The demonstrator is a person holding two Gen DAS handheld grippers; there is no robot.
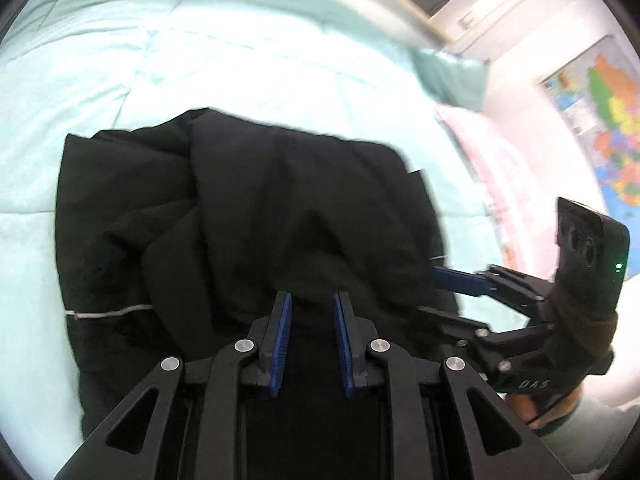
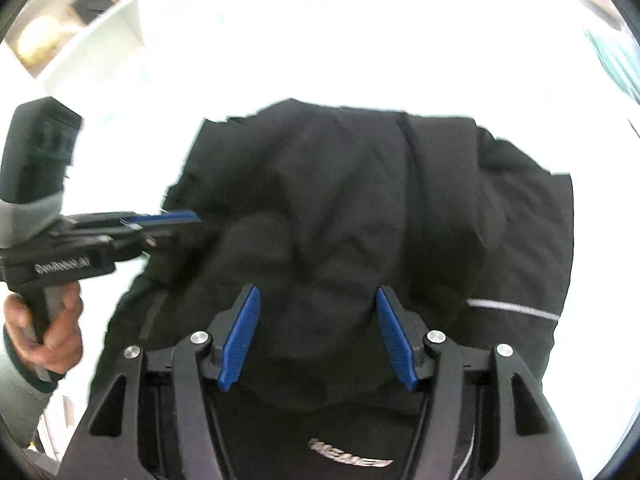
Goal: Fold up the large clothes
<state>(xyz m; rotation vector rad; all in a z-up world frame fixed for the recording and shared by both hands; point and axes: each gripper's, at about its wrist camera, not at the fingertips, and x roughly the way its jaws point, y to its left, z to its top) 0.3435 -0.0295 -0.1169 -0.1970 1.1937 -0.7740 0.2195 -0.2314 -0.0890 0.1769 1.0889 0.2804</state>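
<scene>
A pale green quilt (image 1: 208,68) covered the bed. A pink pillow (image 1: 496,168) lay at its edge, near a colourful map (image 1: 612,120) on the wall.

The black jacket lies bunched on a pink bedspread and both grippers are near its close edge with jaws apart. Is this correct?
Not quite: the bedspread is pale mint green, as the left wrist view shows. The rest holds: the black jacket lies bunched, with the left gripper and right gripper near its close edge, jaws apart.
</scene>
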